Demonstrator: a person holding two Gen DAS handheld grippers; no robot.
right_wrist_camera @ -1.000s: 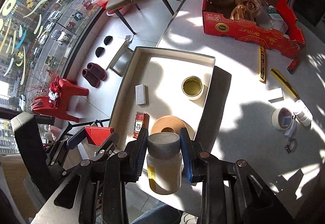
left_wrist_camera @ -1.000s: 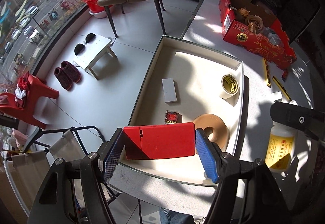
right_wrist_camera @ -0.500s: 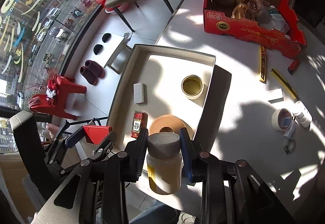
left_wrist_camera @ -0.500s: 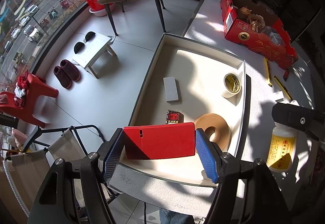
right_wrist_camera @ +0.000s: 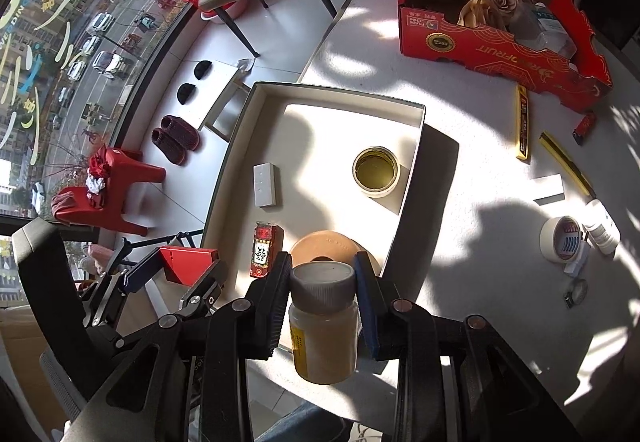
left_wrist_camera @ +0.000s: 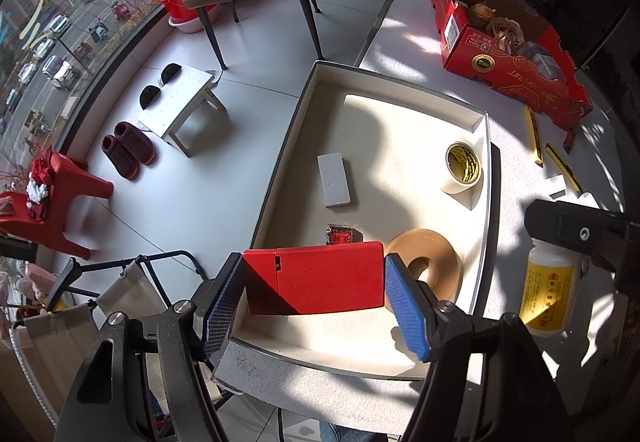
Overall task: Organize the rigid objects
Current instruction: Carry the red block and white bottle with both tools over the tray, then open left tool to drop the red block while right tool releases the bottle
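Left gripper clamps a red box; right gripper pinches a bottle by its cap, which may slip onto the tray below.

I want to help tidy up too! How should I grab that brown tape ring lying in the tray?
The brown tape ring lies flat in the tray, so come straight down from above. Probably put one jaw in its middle hole and one outside, pinching the wall on the side away from the small red packet.

Three tape rolls, two bottles, two yellow bars, one tray
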